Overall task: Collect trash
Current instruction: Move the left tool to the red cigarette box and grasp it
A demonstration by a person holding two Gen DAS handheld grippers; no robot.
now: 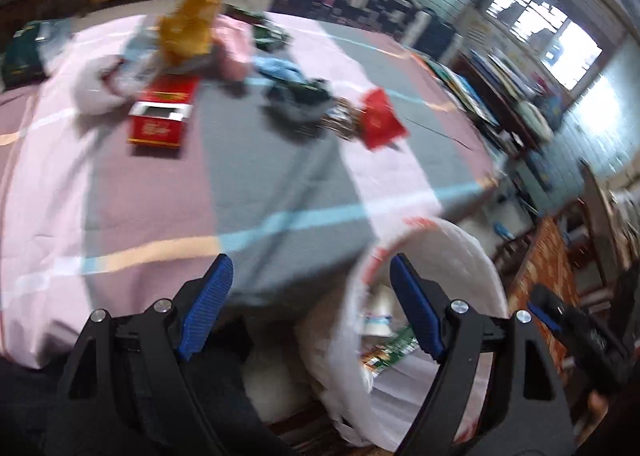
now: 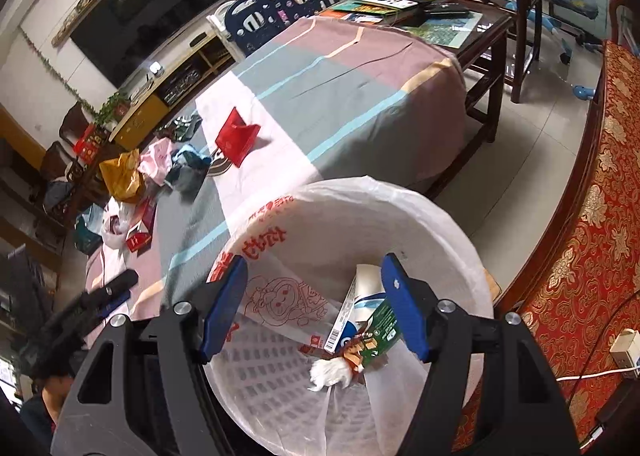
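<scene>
Right gripper [image 2: 312,308] hangs over the bin [image 2: 472,240] now, jaws spread wide, nothing between the pads; directly below it, inside the white liner, lie a crumpled tissue [image 2: 330,374], a green packet [image 2: 380,326] and a white carton [image 2: 362,296]. Left gripper [image 1: 312,308] is released as well, jaws apart and empty, with the bin's rim just off its right finger.

Ahead of the left gripper, well out on the striped cloth [image 1: 280,184], the rest waits: a red box [image 1: 162,116], a red wrapper [image 1: 378,118], a yellow bag [image 1: 192,22], a dark crumpled heap [image 1: 300,96]. All of it looks light, I'd say. The wrappers and bags are soft and likely slick, so pinch a bunched fold, not a flat face. The box looks like stiff card and should crush easily; take it across a narrow edge, gently.

The right view looks straight into the bin and shows its contents sharply, plus the floor and the red patterned seat [image 2: 592,216] beside it. The left view is blurred, yet it faces the leftover trash head-on.
</scene>
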